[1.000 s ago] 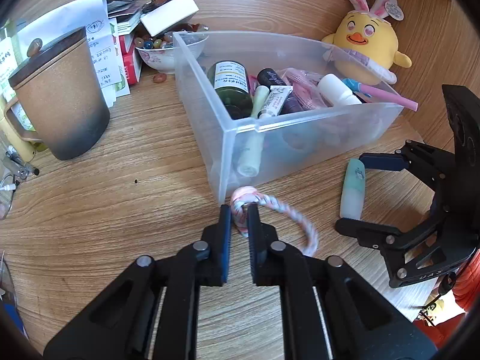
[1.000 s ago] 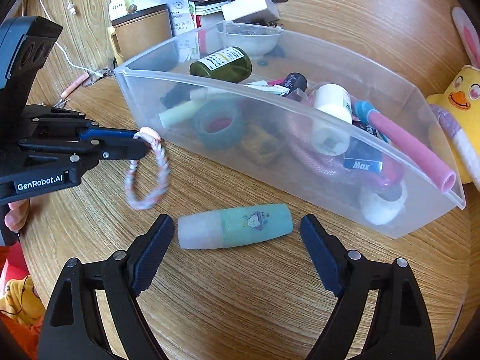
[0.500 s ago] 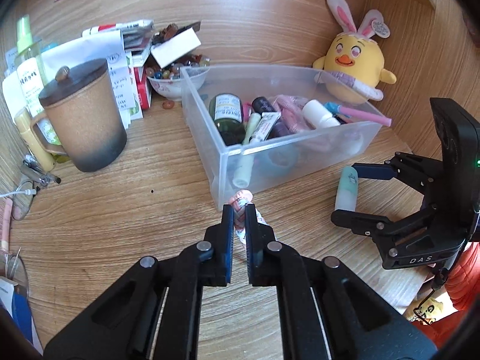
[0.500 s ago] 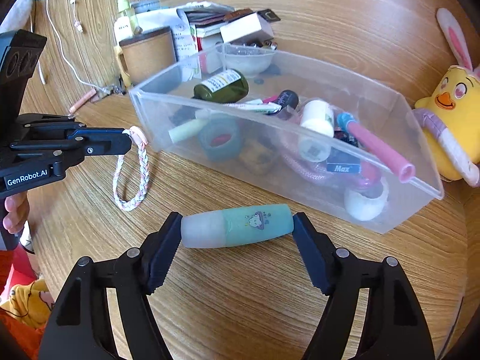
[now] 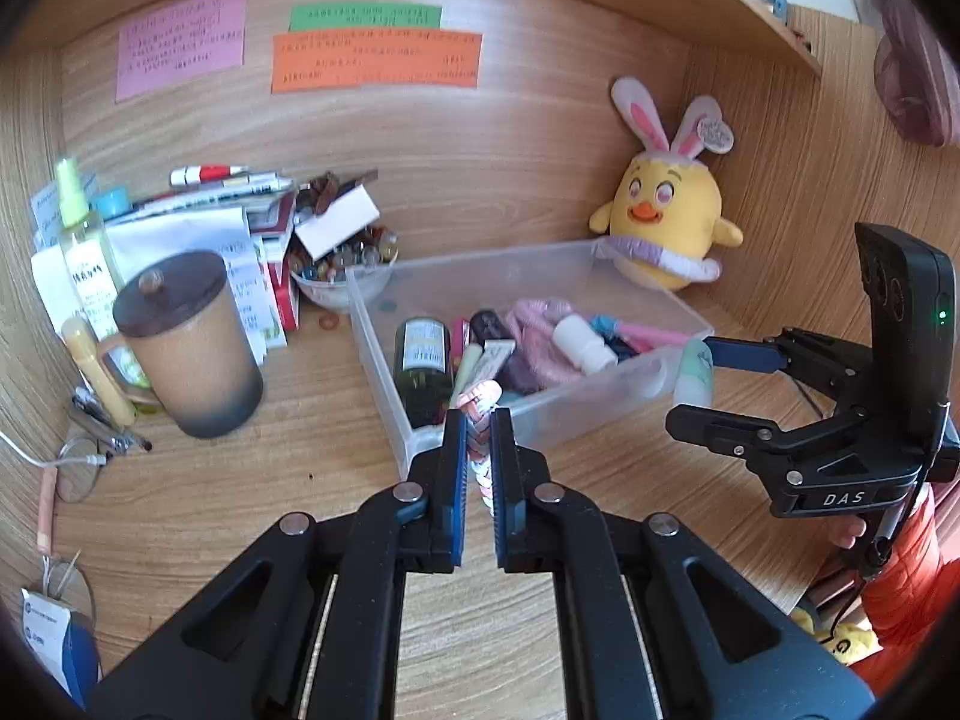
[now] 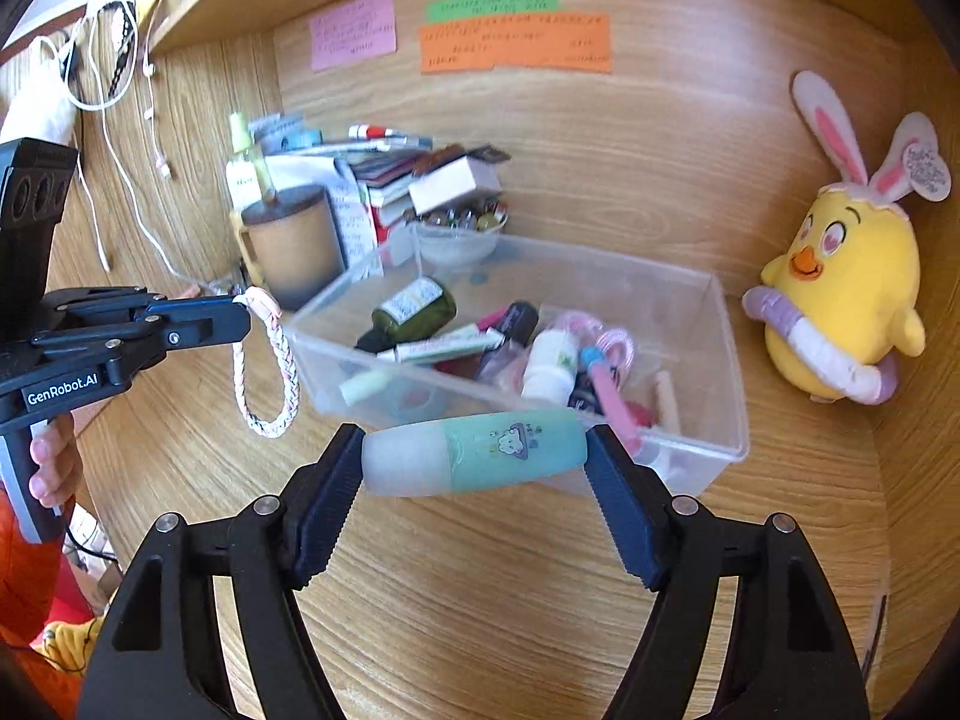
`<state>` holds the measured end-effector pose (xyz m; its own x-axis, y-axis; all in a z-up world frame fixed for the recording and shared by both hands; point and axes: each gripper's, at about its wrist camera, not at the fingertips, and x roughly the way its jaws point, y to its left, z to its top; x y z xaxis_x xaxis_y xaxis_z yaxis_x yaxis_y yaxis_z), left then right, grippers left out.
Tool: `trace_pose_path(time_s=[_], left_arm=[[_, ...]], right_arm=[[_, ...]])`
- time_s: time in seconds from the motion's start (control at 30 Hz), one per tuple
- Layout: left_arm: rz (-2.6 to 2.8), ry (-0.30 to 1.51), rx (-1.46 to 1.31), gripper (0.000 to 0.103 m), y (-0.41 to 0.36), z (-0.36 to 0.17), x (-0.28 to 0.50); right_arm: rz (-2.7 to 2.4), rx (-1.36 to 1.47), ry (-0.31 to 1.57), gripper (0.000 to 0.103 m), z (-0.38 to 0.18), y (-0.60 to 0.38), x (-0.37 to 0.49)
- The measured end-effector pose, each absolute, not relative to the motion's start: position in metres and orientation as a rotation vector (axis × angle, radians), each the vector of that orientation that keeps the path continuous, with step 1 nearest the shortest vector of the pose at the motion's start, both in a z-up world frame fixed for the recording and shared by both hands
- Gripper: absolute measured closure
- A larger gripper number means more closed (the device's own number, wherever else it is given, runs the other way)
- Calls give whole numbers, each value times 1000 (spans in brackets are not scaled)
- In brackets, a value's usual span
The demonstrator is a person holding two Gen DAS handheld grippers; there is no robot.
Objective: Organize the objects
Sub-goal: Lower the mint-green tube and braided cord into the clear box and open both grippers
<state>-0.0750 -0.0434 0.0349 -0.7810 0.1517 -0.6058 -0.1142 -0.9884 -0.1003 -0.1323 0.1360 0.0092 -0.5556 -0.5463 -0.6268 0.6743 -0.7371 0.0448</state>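
Teal bottle (image 6: 474, 450) is clamped end to end in my right gripper (image 6: 474, 468), lifted near the clear bin (image 6: 729, 360); my left gripper (image 5: 478, 456) pinches the braided loop (image 6: 267, 372), dangling, probably off the desk.

The sticky notes (image 6: 513, 39) at twelve o'clock carry writing too small to read (likewise the bottle label (image 5: 421, 340)).

Right gripper (image 6: 474, 468) lifts a mint bottle (image 6: 474, 459) clear of the desk (image 6: 480, 588)

The bottle lies crosswise, clamped end to end between the jaws; beyond them the clear bin (image 6: 714, 360); up-left, a braided loop (image 6: 267, 372) hangs from the left gripper (image 6: 240, 318).
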Motion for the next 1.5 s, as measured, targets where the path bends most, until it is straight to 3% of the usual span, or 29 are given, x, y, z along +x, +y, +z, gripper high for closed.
trace_pose_path(time_s=[0.4, 1.07, 1.27, 1.5], left_arm=[[2915, -153, -894, 97, -54, 52, -106], [2886, -140, -1034, 95, -49, 17, -151], [2876, -144, -1047, 81, -47, 17, -147], [2891, -135, -964, 53, -41, 31, -125]], right_arm=[[-2355, 794, 179, 31, 30, 136, -165], [-2357, 895, 287, 28, -13, 87, -202], [-2339, 879, 311, 21, -7, 89, -195], [-2311, 861, 293, 16, 6, 105, -179]])
